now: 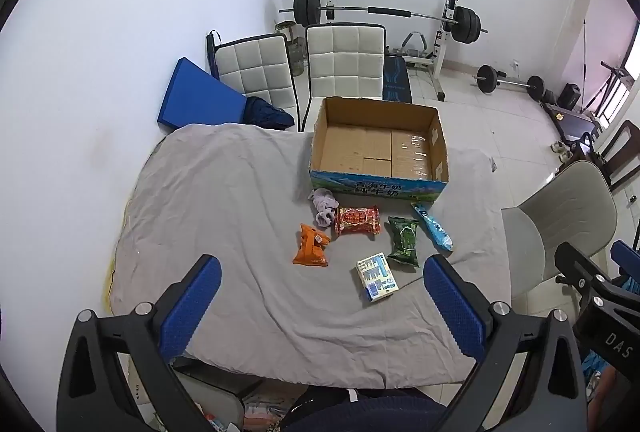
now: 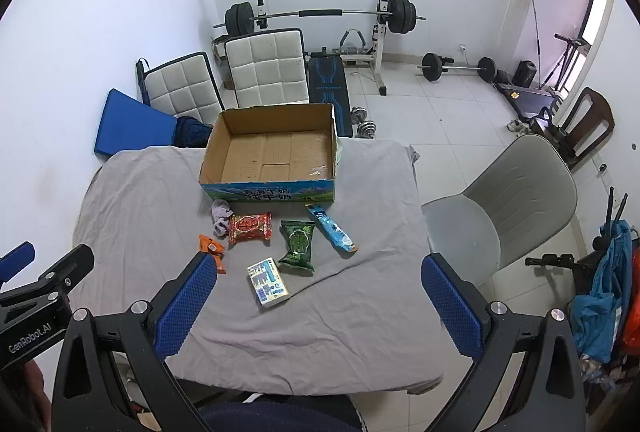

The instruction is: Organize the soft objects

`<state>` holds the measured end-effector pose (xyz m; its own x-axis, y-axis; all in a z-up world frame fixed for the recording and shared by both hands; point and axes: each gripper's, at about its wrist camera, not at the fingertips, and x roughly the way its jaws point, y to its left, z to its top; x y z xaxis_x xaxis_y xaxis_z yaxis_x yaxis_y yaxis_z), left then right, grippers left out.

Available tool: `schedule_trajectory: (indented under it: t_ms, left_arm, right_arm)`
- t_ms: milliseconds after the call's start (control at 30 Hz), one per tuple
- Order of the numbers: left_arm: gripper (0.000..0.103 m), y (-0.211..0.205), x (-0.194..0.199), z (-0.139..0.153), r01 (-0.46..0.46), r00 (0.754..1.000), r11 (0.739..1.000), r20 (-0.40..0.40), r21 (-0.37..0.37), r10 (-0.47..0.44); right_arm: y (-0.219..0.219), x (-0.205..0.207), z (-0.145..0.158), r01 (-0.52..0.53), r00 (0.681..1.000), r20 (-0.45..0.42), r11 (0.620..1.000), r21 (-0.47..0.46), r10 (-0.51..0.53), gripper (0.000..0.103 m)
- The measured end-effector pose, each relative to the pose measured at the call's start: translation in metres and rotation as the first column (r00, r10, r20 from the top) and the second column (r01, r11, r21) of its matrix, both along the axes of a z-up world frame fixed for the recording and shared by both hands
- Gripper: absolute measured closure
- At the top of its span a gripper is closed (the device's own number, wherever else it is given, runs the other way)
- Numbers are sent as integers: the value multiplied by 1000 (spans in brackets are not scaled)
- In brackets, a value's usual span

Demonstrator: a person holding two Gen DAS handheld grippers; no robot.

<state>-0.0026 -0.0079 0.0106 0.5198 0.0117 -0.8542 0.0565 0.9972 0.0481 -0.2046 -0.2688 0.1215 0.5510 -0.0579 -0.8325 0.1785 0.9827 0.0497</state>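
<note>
Both the left gripper (image 1: 322, 282) and right gripper (image 2: 320, 282) hover at the near edge of the bench (image 1: 224, 199), fingers apart and empty. 5 packets and a sock (image 1: 325, 207) lie beside the box (image 1: 380, 147), seemingly staged for packing.

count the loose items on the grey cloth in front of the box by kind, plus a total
Snack packets: 4 (orange packet, red packet, green packet, blue packet)
Small carton: 1 (white and blue carton)
Cloth item: 1 (crumpled lilac cloth)
Total: 6, all outside the cardboard box
</note>
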Motion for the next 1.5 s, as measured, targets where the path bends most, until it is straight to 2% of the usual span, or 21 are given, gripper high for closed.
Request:
schedule_trajectory:
  t_ms: [1500]
  left_arm:
    - [0,-1,-16,8,7,998,1000,67,-23,-5]
  right_arm:
    - [10,-12,19,-6,998,55,1000,-30,8,0]
